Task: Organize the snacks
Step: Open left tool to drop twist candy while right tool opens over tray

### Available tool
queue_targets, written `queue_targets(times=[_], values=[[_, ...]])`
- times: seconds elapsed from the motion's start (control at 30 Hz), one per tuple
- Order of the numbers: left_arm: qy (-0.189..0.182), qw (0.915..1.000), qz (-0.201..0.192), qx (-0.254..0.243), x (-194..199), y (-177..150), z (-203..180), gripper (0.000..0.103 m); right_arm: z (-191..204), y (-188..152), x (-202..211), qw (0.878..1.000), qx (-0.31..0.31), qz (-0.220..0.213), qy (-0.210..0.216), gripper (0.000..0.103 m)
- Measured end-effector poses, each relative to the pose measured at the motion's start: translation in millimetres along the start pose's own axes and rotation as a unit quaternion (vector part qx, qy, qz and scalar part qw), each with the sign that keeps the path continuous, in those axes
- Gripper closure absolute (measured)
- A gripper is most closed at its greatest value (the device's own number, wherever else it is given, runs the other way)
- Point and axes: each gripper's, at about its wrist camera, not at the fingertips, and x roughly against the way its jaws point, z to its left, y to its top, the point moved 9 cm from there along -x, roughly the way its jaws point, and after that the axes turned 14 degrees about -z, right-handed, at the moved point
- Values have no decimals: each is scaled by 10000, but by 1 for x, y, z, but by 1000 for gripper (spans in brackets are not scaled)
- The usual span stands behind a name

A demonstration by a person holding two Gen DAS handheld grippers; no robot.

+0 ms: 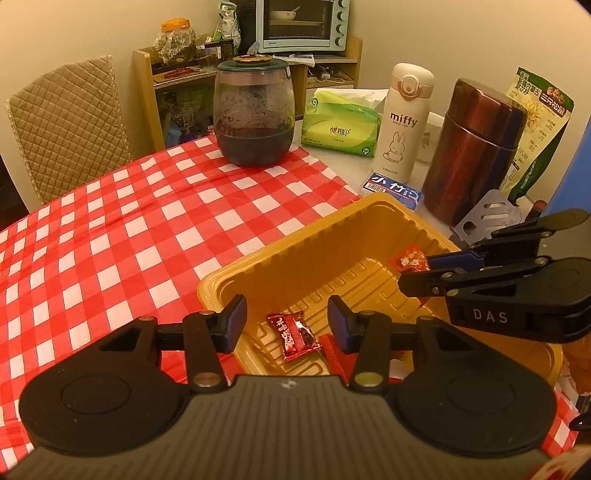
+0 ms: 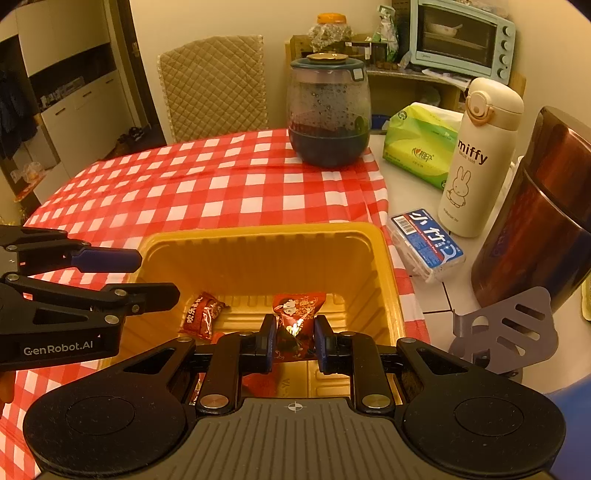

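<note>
One small dark-red wrapped candy (image 1: 296, 335) already lies in the yellow ribbed plastic tray (image 1: 236, 275) beneath the released left hand-held gripper (image 1: 287, 323), while the right hand-held gripper (image 2: 294, 338) clenches a red printed snack packet (image 2: 295, 314) over the tray, not yet dropped.

cloth (image 1: 110, 229): red-white check, over the table
jar (image 1: 254, 114): glass, dark liquid, on cloth
tissues (image 1: 341, 123): green pack, right of jar
bottle (image 1: 402, 122): white, upright
flask (image 1: 474, 151): brown metal
oven (image 1: 301, 24): pale blue, on shelf
chair (image 1: 68, 125): quilted cover

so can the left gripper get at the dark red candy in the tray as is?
Probably yes: the left gripper has open jaws over the dark red candy in the yellow tray, nothing between.
</note>
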Motion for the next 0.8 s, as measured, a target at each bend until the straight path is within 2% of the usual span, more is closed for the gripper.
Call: queue_targets(times=[0.47, 0.6, 0.67, 0.7, 0.73, 0.8], values=[[8, 10000, -6, -9, 1, 1, 2, 59, 3, 5, -9, 9999, -92, 34, 42, 81], [14, 10000, -11, 12, 2, 0, 4, 57, 3, 10, -10, 9991, -354, -139, 194, 81], [16, 10000, -10, 10, 2, -1, 4, 55, -1, 11, -10, 9979, -590, -162, 208, 67], [16, 10000, -14, 18, 2, -1, 5, 54, -3, 11, -9, 9973, -670, -198, 227, 47], [8, 10000, -21, 22, 2, -1, 5, 54, -4, 13, -9, 9970, -699, -224, 228, 43], [14, 10000, -26, 12, 3, -2, 5, 53, -7, 13, -7, 9975, -653, -217, 162, 43]])
